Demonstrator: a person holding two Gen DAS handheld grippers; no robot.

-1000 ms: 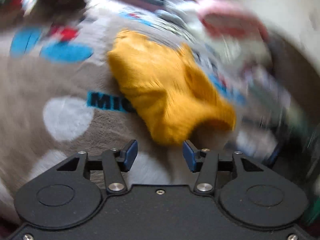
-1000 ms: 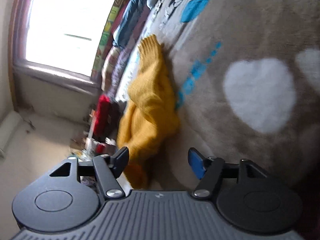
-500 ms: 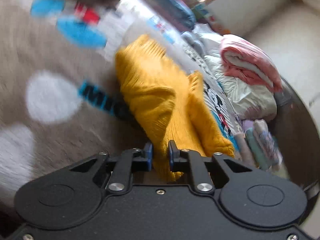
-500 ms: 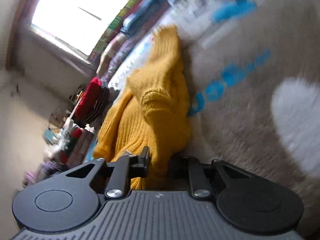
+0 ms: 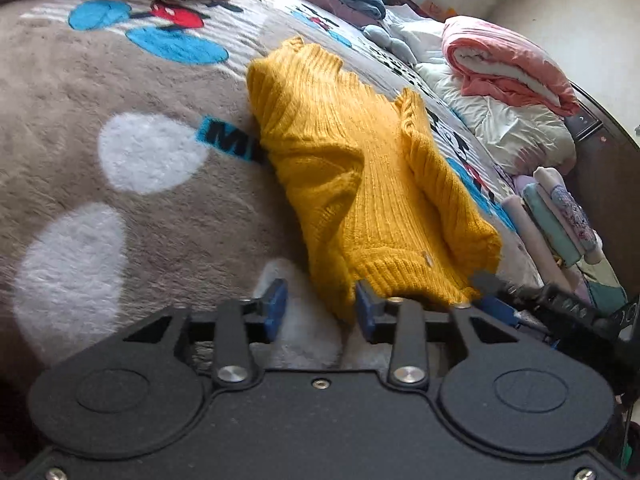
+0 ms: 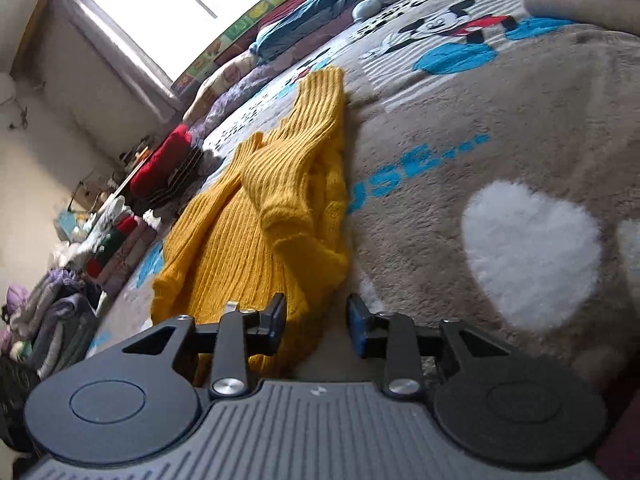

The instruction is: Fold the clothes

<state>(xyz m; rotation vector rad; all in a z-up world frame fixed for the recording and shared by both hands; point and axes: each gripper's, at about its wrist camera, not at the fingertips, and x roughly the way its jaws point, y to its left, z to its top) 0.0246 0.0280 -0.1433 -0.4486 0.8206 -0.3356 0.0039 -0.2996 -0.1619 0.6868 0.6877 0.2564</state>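
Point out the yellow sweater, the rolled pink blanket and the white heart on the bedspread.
yellow sweater point(image 5: 372, 184): left wrist view, on the ribbed middle of its body.
rolled pink blanket point(image 5: 508, 64): left wrist view, on its outer pink layer.
white heart point(image 6: 532, 248): right wrist view, on the middle of the fluffy patch.

A bed point(image 5: 120, 240) carries everything, covered by a plush grey-brown blanket point(image 6: 500, 120) printed with white patches, blue lettering and a cartoon mouse. A yellow knit sweater point(image 5: 360, 184) lies crumpled on the blanket, sleeves folded over its body, covering part of the lettering. Along the bed's far edge sit a rolled pink blanket point(image 5: 508, 64) on white bedding point(image 5: 516, 128), a blue bundle point(image 6: 304, 24), a red item point(image 6: 164, 160) and stacks of folded clothes point(image 5: 556, 220).
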